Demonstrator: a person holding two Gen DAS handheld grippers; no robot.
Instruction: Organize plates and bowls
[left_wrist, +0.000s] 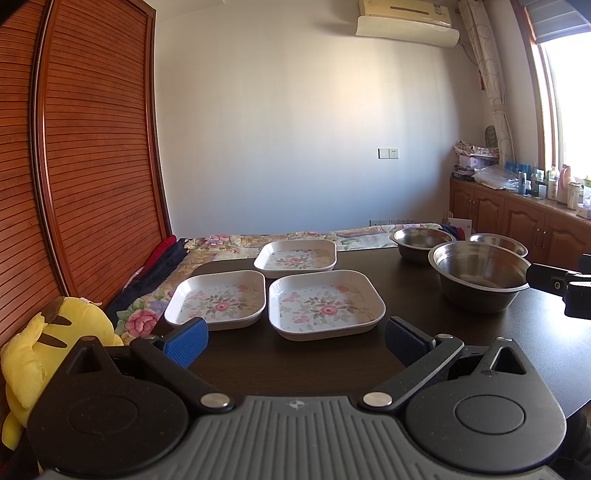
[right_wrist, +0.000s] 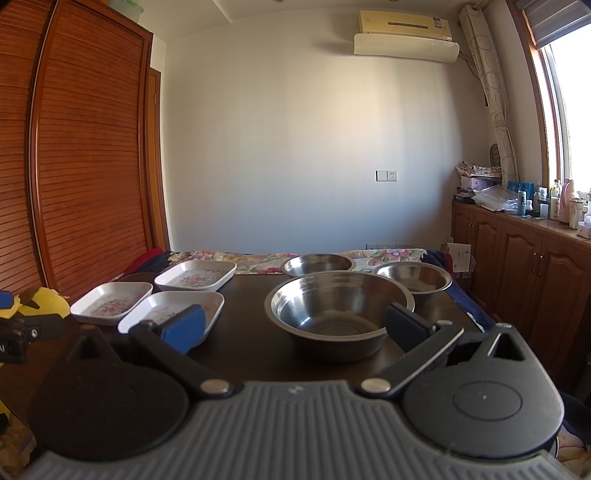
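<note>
Three plates: square floral plates on the dark table (left_wrist: 295, 369), seen from the left wrist.
Near-right plate (left_wrist: 327, 303): closest to the table's near edge, in front of the gripper.
Near-left plate (left_wrist: 218, 298): just beside it, by the table's left edge.
Far plate (left_wrist: 297, 257): behind both, toward the far edge.
Left gripper (left_wrist: 295, 338): blue-padded fingers spread wide apart, holding nothing, hovering at the near edge.
Steel bowls: large bowl (left_wrist: 480, 278) on the right side; two smaller bowls (left_wrist: 421, 242) and (left_wrist: 498, 243) behind it at the far right corner.
Plush toy (left_wrist: 48, 354): yellow, off the table to the left.

Right wrist view: same table (right_wrist: 251, 343).
Large bowl (right_wrist: 338, 312): straight ahead, empty, between the fingers' line of sight.
Smaller bowls: one (right_wrist: 317, 264) at the far edge, one (right_wrist: 415, 280) at the far right corner.
Plates: all three to the left; the nearest (right_wrist: 162, 314) is partly hidden by the left finger.
Right gripper (right_wrist: 295, 326): fingers wide apart, empty, right fingertip overlapping the large bowl's rim in view.
</note>
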